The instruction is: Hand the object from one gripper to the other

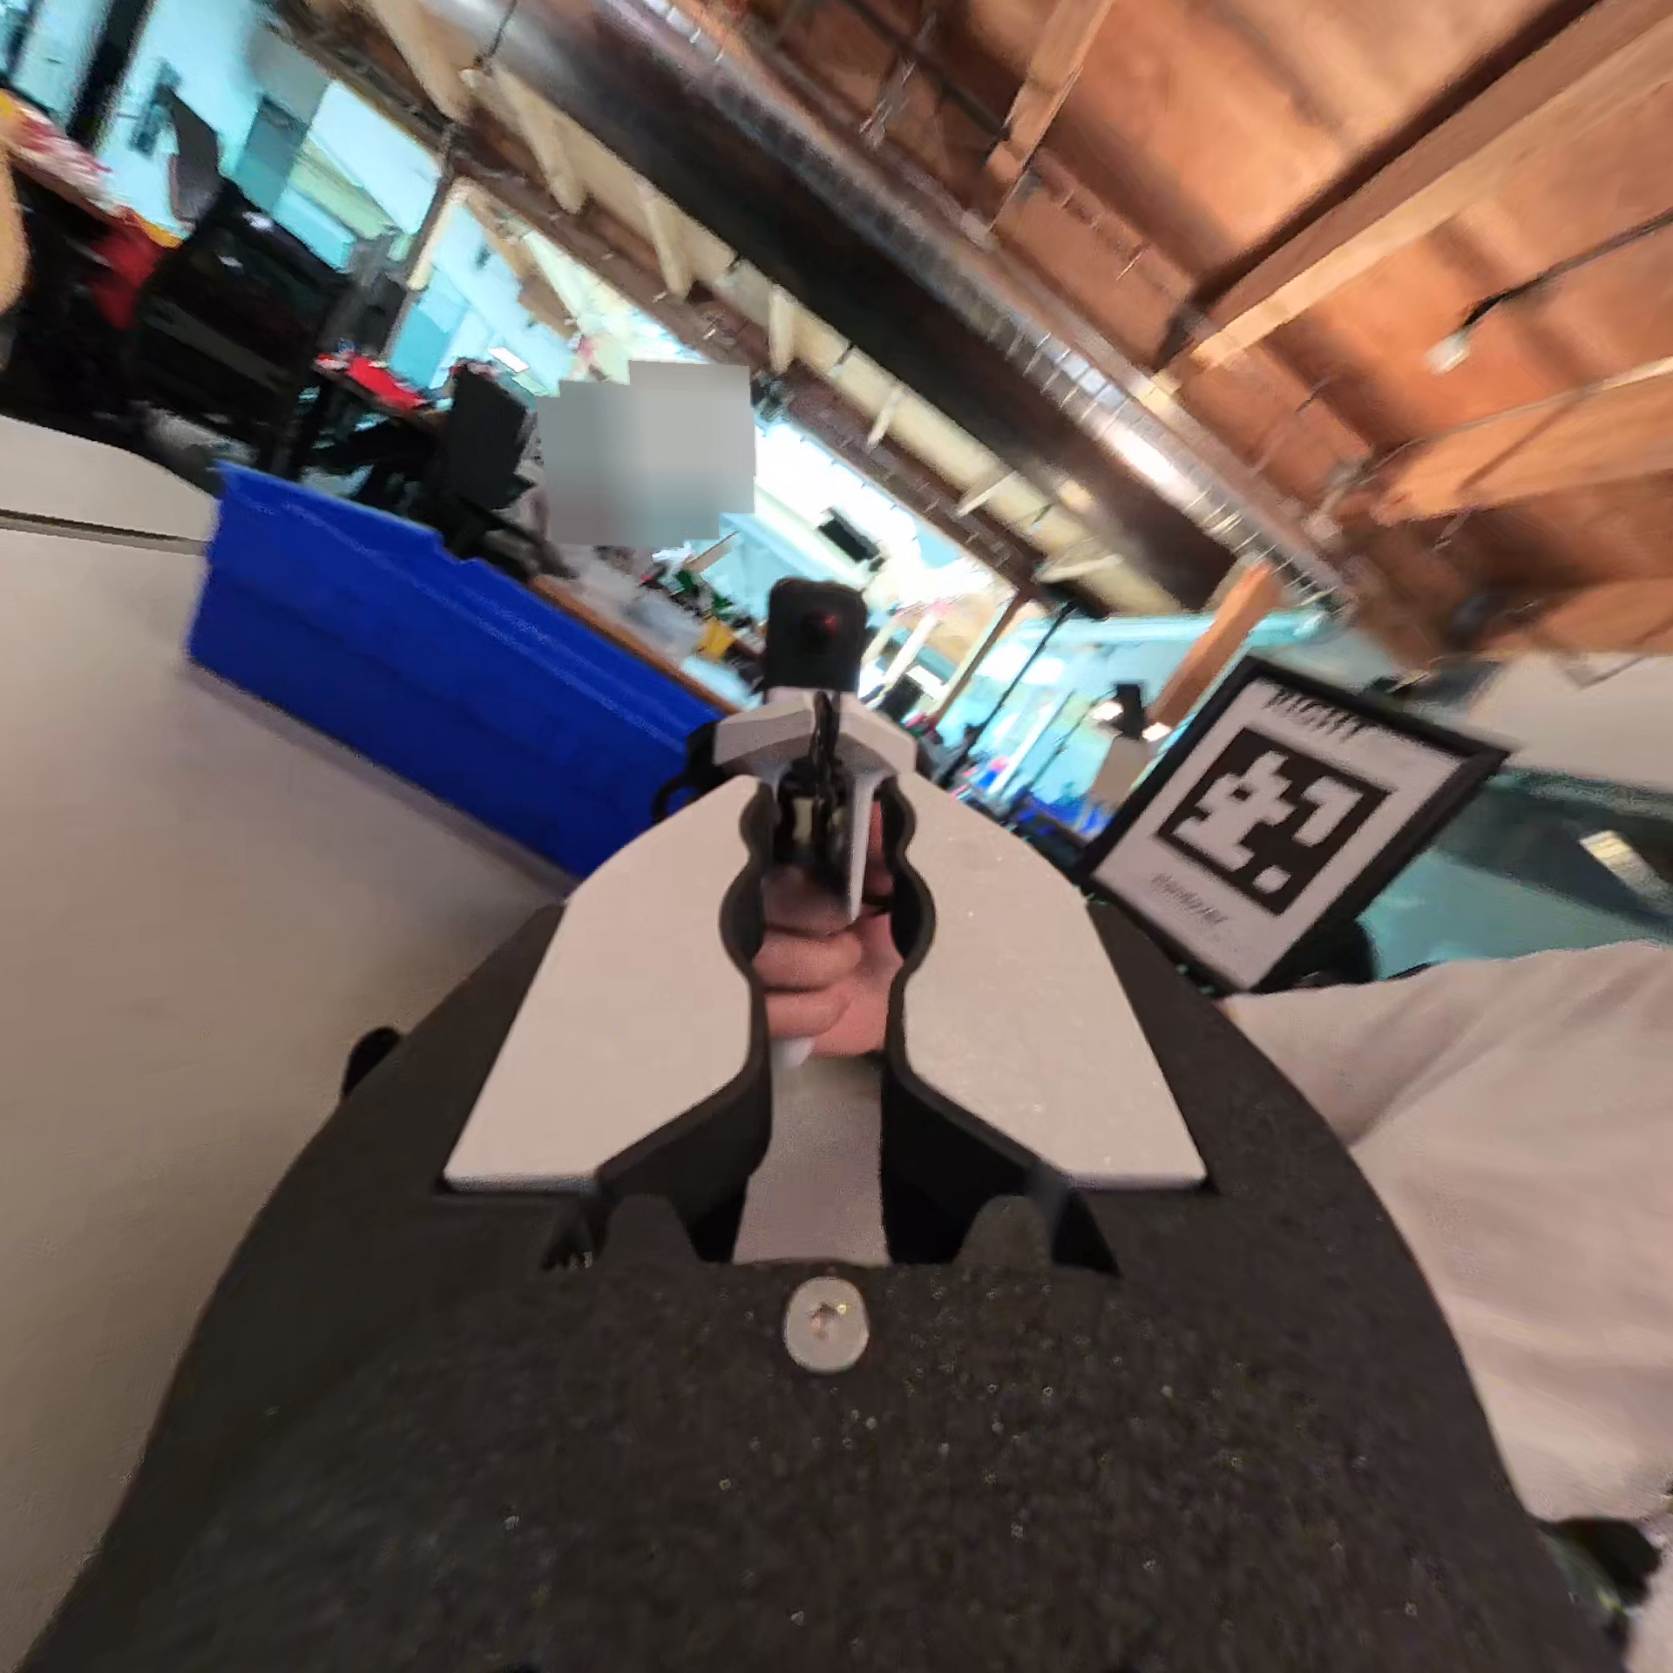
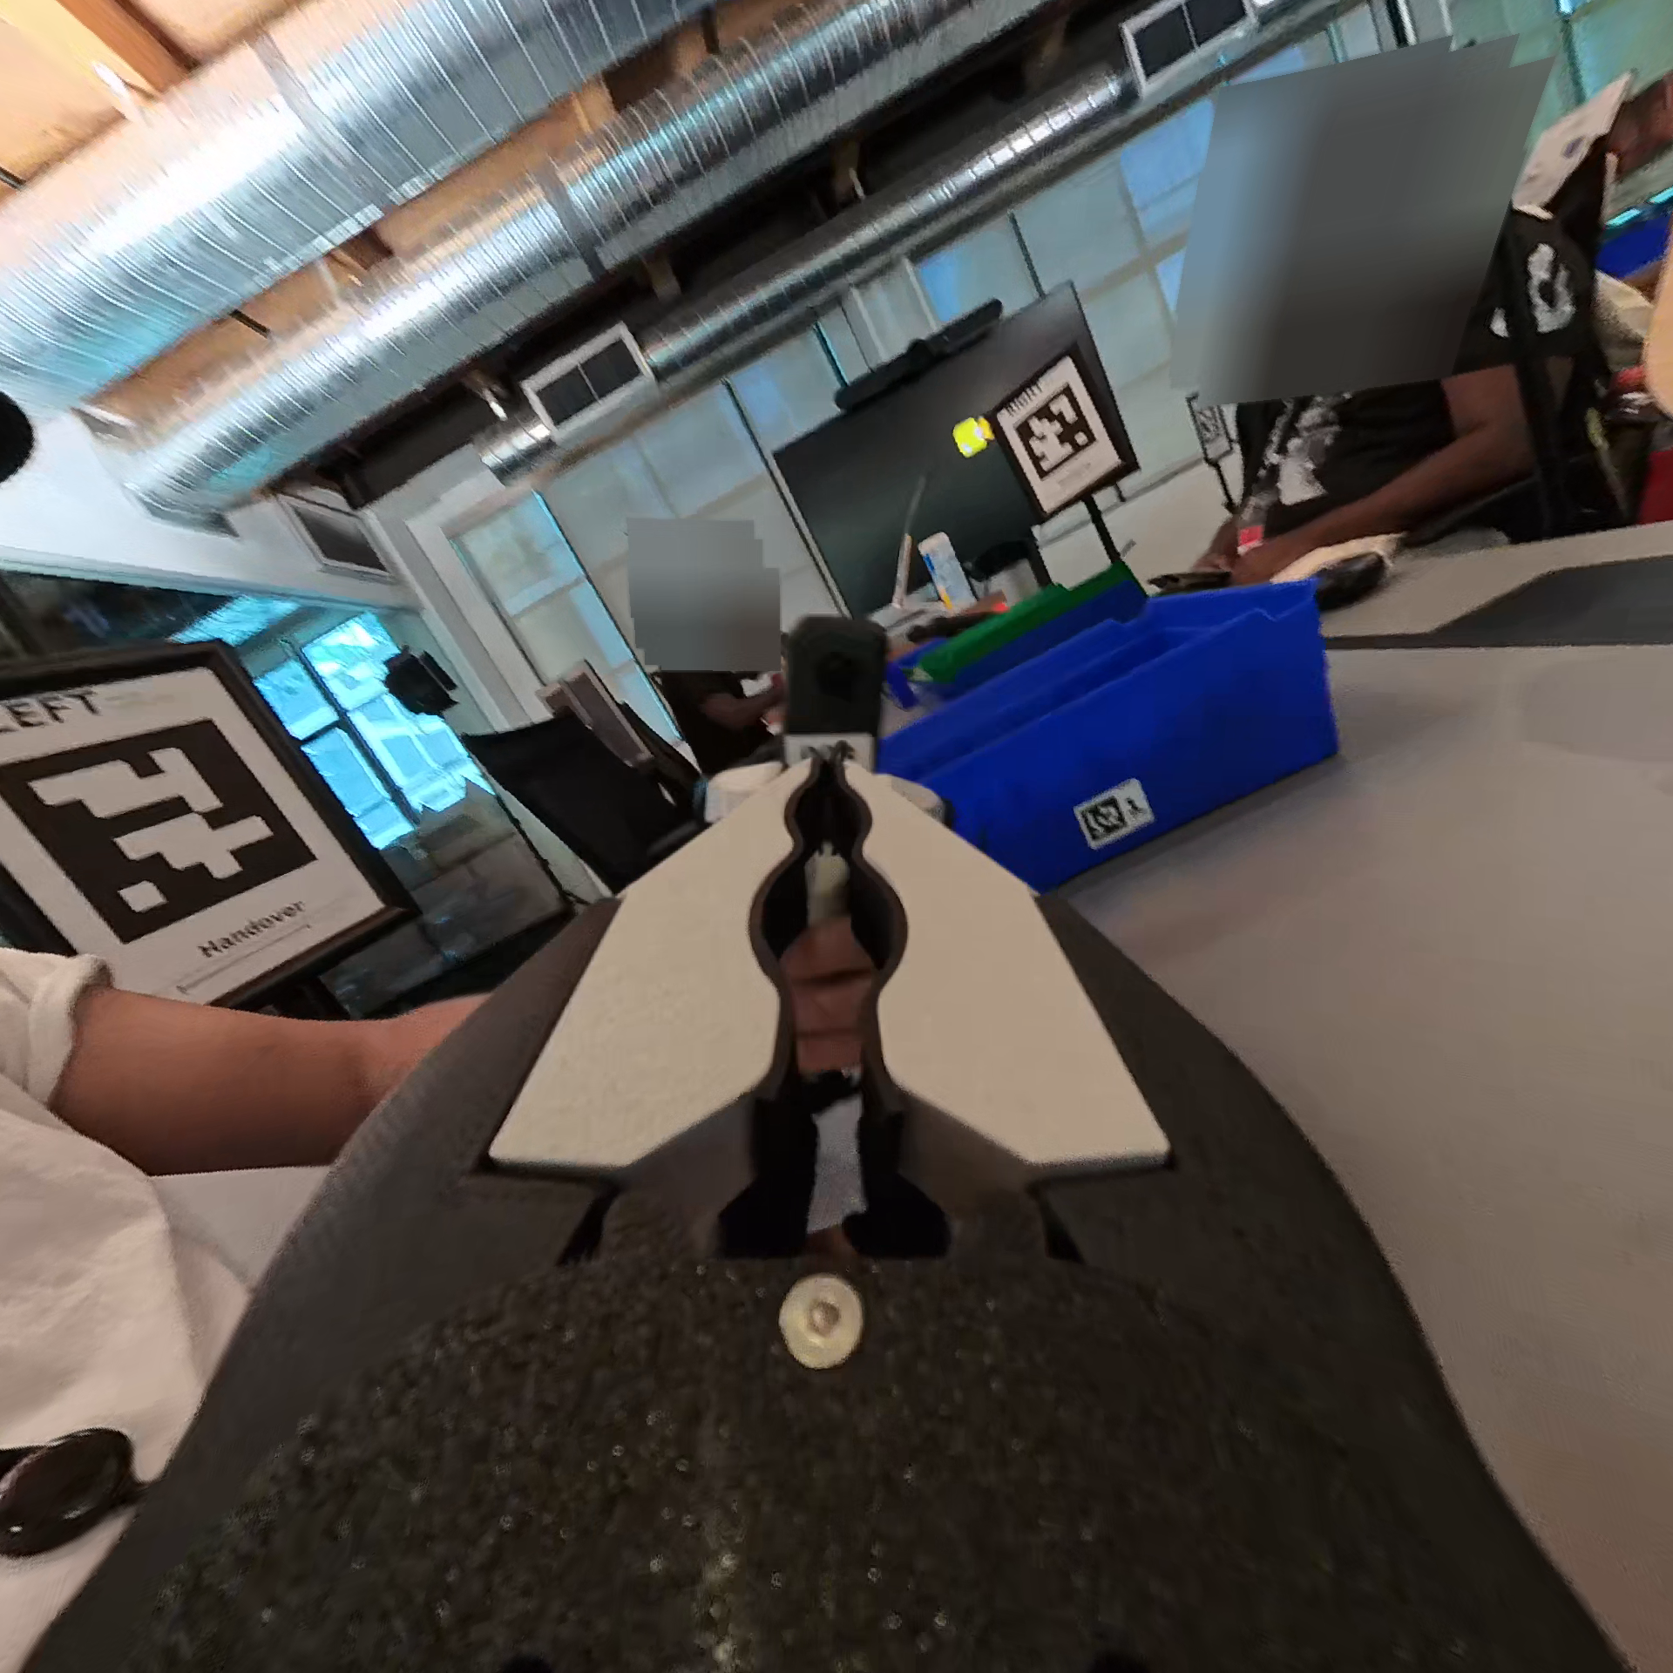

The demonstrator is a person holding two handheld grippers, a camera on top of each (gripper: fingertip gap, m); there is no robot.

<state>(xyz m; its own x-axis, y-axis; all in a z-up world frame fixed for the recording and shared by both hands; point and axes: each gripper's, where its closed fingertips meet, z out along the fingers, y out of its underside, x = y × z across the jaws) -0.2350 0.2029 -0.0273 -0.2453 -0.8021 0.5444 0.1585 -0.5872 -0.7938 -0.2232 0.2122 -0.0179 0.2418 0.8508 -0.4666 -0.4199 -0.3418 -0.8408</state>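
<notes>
The two grippers meet tip to tip above the table. In the left wrist view my left gripper [image 1: 815,801] stands open, its pale fingers [image 1: 670,905] apart on either side of the right gripper's tips. My right gripper [image 2: 828,769] is shut at the tips on a thin black object [image 1: 820,733], like a short chain or cord, which also shows at its tips in the right wrist view [image 2: 828,759]. A small cream part [image 2: 828,883] shows in the hollow behind those tips. The left pads do not press on the object. A hand [image 1: 819,982] holds the right gripper.
A blue bin [image 1: 407,652] stands on the grey table [image 2: 1448,951] and shows in the right wrist view too [image 2: 1177,724], with a green bin [image 2: 1023,625] behind it. Framed marker boards [image 1: 1267,815] [image 2: 154,815] stand nearby. A person [image 2: 1358,453] is at the table's far side. My left and right fingertips are right by each other.
</notes>
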